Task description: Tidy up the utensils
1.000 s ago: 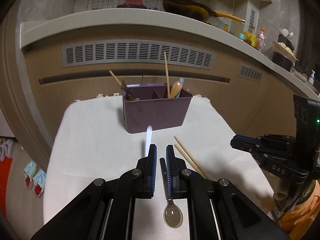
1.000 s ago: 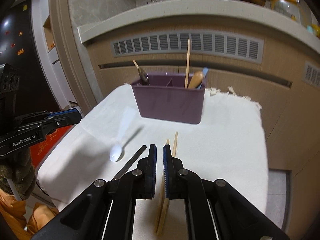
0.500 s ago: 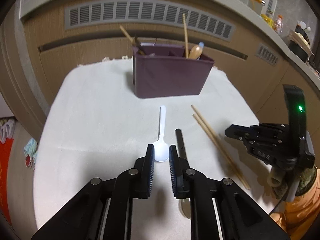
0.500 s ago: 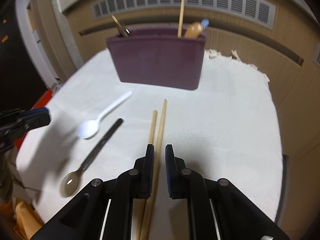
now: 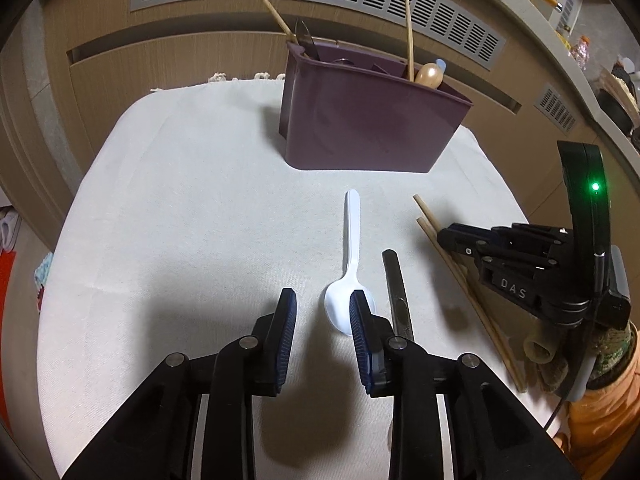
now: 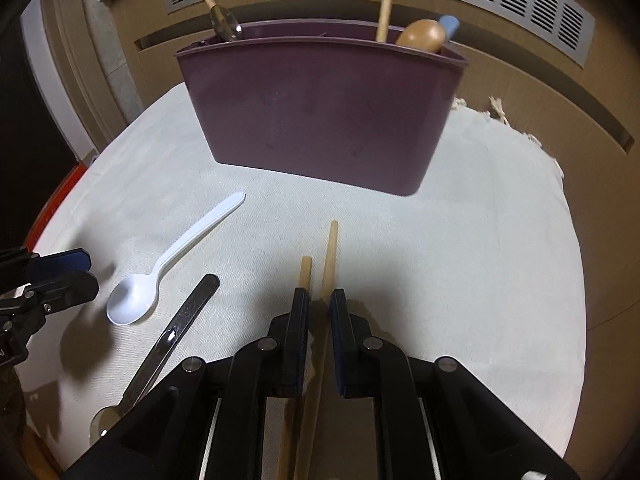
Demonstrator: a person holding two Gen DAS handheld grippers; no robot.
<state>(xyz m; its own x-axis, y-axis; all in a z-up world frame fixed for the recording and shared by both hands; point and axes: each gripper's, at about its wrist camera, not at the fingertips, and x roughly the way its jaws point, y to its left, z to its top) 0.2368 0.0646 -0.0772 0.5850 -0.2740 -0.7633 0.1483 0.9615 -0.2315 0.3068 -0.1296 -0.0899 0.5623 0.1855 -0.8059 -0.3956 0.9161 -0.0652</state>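
One desk [image 5: 180,200] under a white cloth, filling the middle of both views. On it, toward the top of the frame, a purple caddy [image 5: 360,128], upright, with a wooden spoon [image 6: 422,34], a lone stick [image 6: 386,0] and a few other handles poking up from its compartments.

Left gripper [image 5: 322,294] at bottom centre of the left wrist view, tilted down over the cloth. Jaws just opened to a moderate gap and gripping nothing, with mostly bare cloth showing between them.

Right gripper [image 6: 319,294] at bottom centre of the right wrist view, low over the cloth. Jaws nearly closed, leaving only a slit. Through that slit, one stick of the chopstick pair [image 6: 330,248]; its mate partly behind the left-hand finger. No squeeze on either stick to be made out.

Both chopsticks flat on the cloth below the caddy, side by side, tips pointing toward it.

Left of them, a metal spoon [image 6: 188,312], flat, handle end toward the caddy, bowl at the lower left.

Further left, a white plastic spoon [image 6: 176,256], also flat, its bowl partly behind the left gripper's right-hand finger in the left wrist view.
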